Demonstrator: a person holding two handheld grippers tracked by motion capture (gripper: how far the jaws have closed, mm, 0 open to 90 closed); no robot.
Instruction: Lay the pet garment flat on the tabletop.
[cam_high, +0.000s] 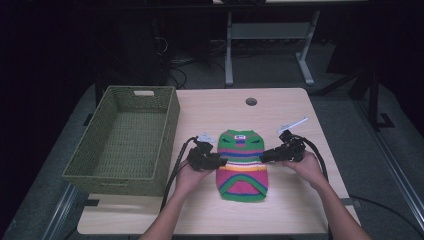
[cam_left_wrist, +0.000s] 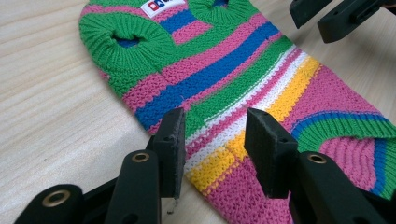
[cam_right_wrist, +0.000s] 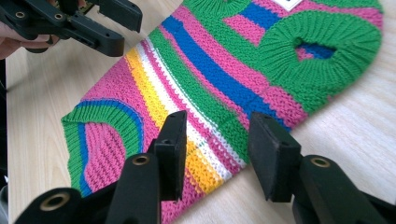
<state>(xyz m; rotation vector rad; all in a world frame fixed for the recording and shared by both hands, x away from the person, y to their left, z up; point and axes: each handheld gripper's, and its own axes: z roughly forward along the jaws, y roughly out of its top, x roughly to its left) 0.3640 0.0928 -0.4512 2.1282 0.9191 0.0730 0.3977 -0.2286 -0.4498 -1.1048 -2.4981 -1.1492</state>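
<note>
1. The green woven basket (cam_high: 125, 140) stands on the left of the table (cam_high: 280, 210), with nothing inside it.
2. The striped knitted sweater (cam_high: 242, 165) lies flat at the table's middle, collar toward the far edge, just right of the basket.
3. The left gripper (cam_high: 220, 161) sits at the sweater's left edge, jaws partly apart over the knit, gripping nothing.
4. The right gripper (cam_high: 263, 155) sits at the right edge, jaws likewise partly apart, pads off the fabric.
5. A round hole (cam_high: 251, 101) lies beyond the collar.
</note>
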